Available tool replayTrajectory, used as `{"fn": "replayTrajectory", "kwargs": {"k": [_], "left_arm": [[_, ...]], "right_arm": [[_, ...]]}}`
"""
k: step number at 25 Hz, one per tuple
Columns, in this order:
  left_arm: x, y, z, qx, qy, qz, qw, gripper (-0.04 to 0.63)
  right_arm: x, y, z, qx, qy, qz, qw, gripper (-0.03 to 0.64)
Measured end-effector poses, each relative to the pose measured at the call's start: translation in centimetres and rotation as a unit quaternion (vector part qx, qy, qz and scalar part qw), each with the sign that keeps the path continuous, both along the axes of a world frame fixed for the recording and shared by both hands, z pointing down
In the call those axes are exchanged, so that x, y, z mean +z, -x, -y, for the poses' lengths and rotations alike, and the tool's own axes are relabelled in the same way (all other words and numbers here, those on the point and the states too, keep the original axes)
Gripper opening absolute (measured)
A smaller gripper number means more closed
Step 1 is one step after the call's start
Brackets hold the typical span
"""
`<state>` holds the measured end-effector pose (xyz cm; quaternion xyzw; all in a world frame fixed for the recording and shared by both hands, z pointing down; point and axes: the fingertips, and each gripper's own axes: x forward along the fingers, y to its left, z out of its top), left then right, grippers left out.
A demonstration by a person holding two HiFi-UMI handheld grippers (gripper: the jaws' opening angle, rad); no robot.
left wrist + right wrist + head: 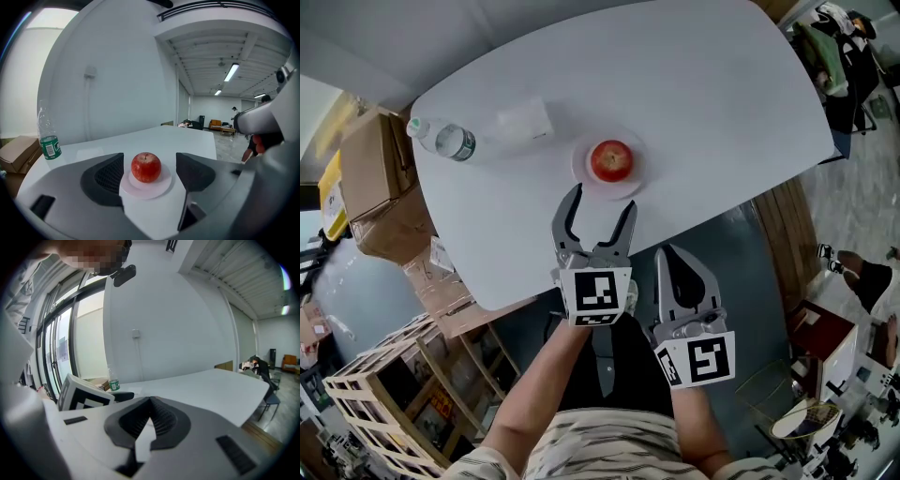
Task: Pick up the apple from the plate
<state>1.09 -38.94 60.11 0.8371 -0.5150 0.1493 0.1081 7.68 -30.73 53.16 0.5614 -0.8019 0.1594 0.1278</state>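
Note:
A red apple (611, 160) sits on a small white plate (584, 175) near the front edge of the white table (703, 103). My left gripper (602, 199) is open just short of the plate, its jaws wide apart and aimed at the apple, touching nothing. In the left gripper view the apple (146, 167) and plate (161, 186) lie a little beyond the two dark pads (108, 177). My right gripper (668, 253) is shut and empty, hanging beside the left one off the table's front edge. In the right gripper view its jaws (151, 404) meet.
A water bottle (441, 139) lies at the table's left end, with a folded white tissue (525, 120) beside it. Cardboard boxes (380, 187) and a wooden crate (394, 384) stand left of the table. A chair (848, 94) is at the far right.

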Motion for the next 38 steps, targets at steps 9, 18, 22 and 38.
{"fn": "replayTrajectory", "kwargs": {"k": [9, 18, 22, 38], "left_arm": [[4.1, -1.0, 3.1, 0.016, 0.032, 0.027, 0.9990, 0.384], [6.9, -1.9, 4.9, 0.025, 0.055, 0.050, 0.9969, 0.391], [7.2, -1.9, 5.5, 0.022, 0.051, 0.049, 0.9973, 0.390], [3.5, -0.8, 4.8, 0.008, 0.030, 0.035, 0.9989, 0.339]], "right_arm": [[-0.6, -0.3, 0.5, 0.004, -0.002, 0.000, 1.000, 0.003], [-0.8, -0.4, 0.5, 0.004, -0.001, 0.003, 1.000, 0.003], [-1.0, -0.6, 0.5, 0.006, -0.003, 0.003, 1.000, 0.003], [-2.0, -1.3, -0.9, 0.014, -0.010, 0.006, 1.000, 0.003]]}}
